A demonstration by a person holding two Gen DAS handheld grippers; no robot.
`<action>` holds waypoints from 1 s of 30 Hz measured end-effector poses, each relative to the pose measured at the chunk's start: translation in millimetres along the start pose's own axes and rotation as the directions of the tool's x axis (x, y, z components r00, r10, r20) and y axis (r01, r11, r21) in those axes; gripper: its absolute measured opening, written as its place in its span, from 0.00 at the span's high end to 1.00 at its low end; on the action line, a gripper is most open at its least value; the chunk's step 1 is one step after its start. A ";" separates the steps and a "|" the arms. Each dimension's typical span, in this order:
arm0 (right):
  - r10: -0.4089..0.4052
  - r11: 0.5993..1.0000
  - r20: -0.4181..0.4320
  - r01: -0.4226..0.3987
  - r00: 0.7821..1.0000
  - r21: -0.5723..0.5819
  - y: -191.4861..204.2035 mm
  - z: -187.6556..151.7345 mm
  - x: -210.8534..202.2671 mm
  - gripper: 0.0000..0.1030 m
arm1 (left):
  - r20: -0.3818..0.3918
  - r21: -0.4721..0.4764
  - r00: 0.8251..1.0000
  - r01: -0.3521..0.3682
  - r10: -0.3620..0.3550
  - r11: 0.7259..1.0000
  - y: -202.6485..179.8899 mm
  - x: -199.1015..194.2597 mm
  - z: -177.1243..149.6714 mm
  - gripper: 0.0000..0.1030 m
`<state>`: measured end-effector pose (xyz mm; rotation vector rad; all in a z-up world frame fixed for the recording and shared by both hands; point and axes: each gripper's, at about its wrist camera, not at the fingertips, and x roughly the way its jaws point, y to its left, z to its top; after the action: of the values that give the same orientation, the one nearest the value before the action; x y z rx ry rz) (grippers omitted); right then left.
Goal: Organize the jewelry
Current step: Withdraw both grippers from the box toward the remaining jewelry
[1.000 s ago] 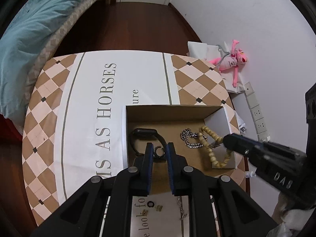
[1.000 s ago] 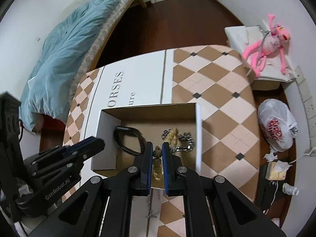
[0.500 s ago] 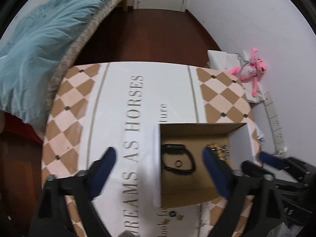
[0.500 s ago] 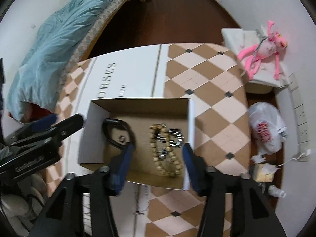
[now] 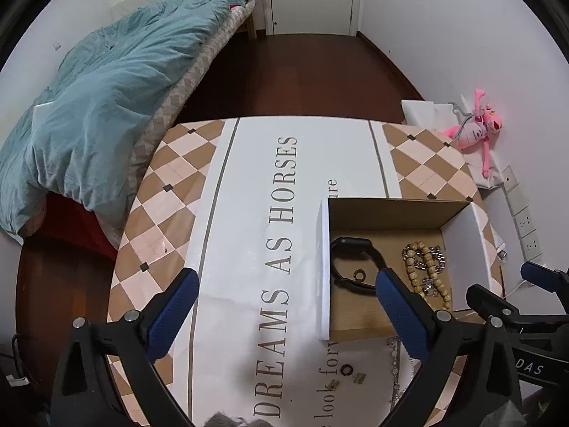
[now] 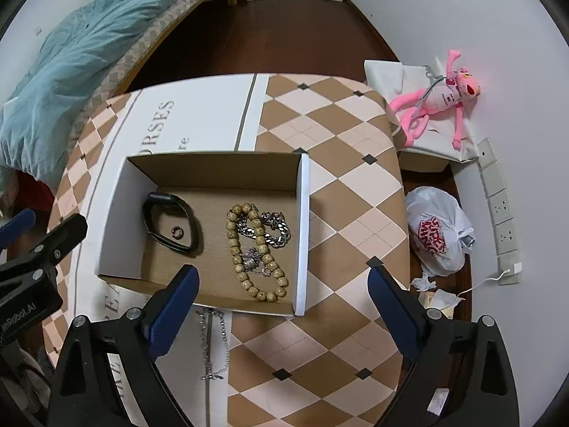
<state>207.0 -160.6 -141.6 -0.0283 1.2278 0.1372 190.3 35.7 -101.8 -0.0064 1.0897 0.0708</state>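
with both my jaws wide open and empty above the box [image 6: 300, 235], i judge the next move is grasping the chain [image 6: 213, 341] lying outside it.

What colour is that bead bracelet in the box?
Tan, wood-like beads: the bead bracelet shows best in the right wrist view.

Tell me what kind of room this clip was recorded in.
Most likely a bedroom at home: a bed with a rumpled teal duvet, a pink plush toy by the wall, and a cloth-covered table.
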 end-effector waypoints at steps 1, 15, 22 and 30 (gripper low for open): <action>0.001 1.000 0.012 -0.001 1.000 0.001 0.3 -0.5 -4.7 0.06 | 0.004 0.001 1.000 0.004 -0.004 1.000 -0.4 -3.0 0.0 0.01; 0.067 0.997 0.082 -0.070 0.994 0.040 14.2 -63.8 -23.0 0.05 | 0.052 -0.026 0.992 -0.116 0.117 0.993 11.1 -27.8 -53.1 0.01; 0.065 0.998 -0.001 -0.065 0.998 0.017 38.3 -104.4 39.2 0.13 | -0.083 -0.018 0.979 -0.190 0.188 0.982 28.9 19.8 -110.1 0.01; 0.006 0.998 0.028 -0.004 1.000 -0.066 59.4 -113.9 54.5 0.34 | -0.119 -0.017 0.973 -0.200 0.197 0.980 36.4 31.1 -134.2 0.01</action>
<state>111.1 -107.6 -228.1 -0.0805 1.1953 0.1824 83.6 68.3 -190.4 0.0737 1.2037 0.2687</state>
